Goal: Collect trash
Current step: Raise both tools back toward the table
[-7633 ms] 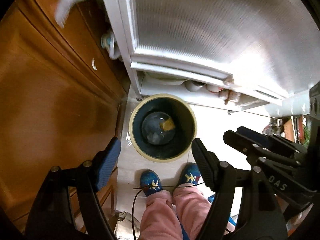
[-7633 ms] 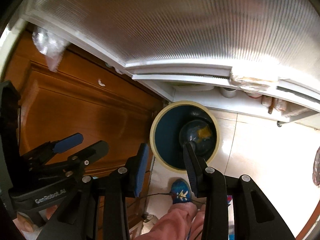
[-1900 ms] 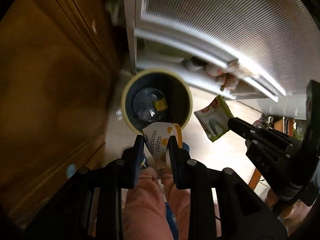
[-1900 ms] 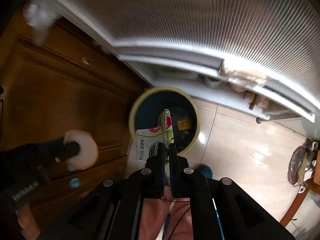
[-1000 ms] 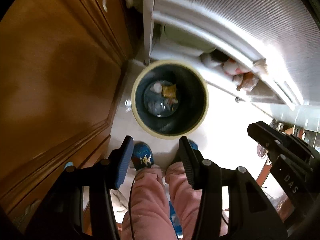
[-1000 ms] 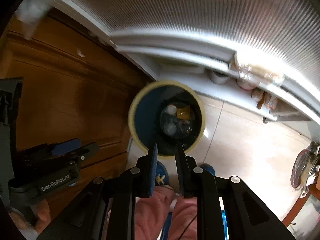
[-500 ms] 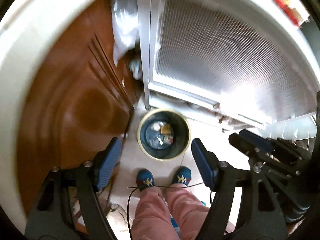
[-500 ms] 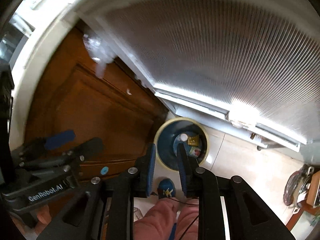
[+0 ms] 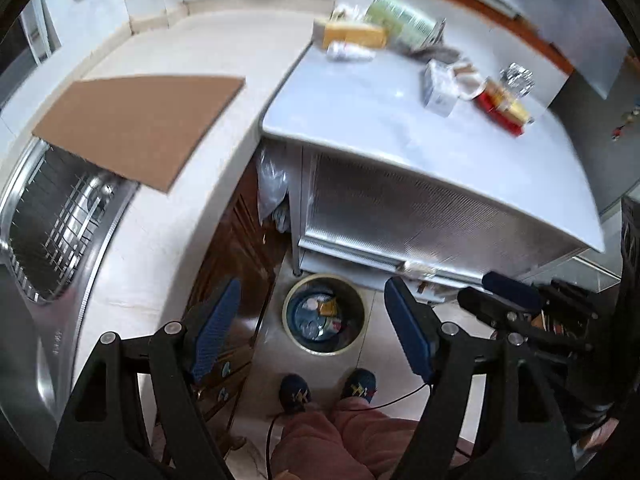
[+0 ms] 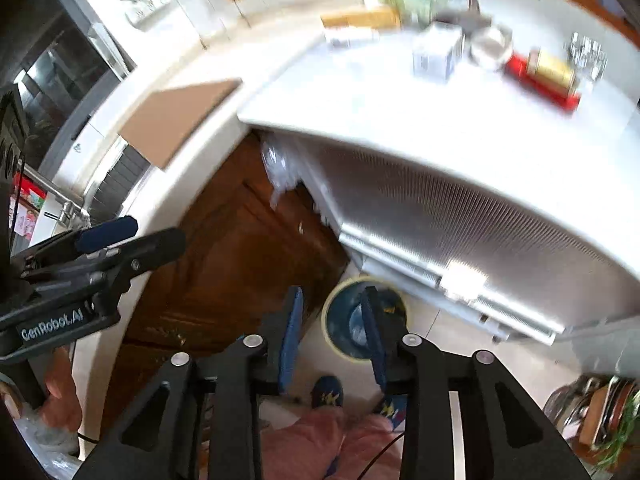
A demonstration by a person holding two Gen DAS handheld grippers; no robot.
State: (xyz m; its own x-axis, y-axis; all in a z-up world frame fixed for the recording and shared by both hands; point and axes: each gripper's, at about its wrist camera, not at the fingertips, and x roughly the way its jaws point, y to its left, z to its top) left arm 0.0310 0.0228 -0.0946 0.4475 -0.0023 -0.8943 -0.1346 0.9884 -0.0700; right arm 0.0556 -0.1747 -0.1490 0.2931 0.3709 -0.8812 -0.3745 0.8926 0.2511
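Note:
A round cream-rimmed trash bin [image 9: 296, 334] stands on the floor far below, with wrappers inside; it also shows in the right wrist view [image 10: 335, 342]. My left gripper [image 9: 312, 320] is open and empty, high above the bin. My right gripper [image 10: 331, 330] is open and empty, also high above it. On the white cabinet top [image 9: 380, 120] lie packets and boxes: a yellow box [image 9: 354, 36], a green packet [image 9: 400, 18], a small white box [image 9: 438, 84], a red and yellow pack [image 9: 502, 110].
A brown cardboard sheet [image 9: 136, 124] lies on the white counter beside a steel sink [image 9: 52, 220]. A wooden cabinet door [image 10: 224, 280] is left of the bin. My feet [image 9: 328, 390] stand before the bin. A clear glass [image 9: 516, 78] stands on the cabinet top.
Both grippers have risen well above the bin, so the counter and cabinet top have come into view. Before that they let go of the wrappers, which dropped into the bin.

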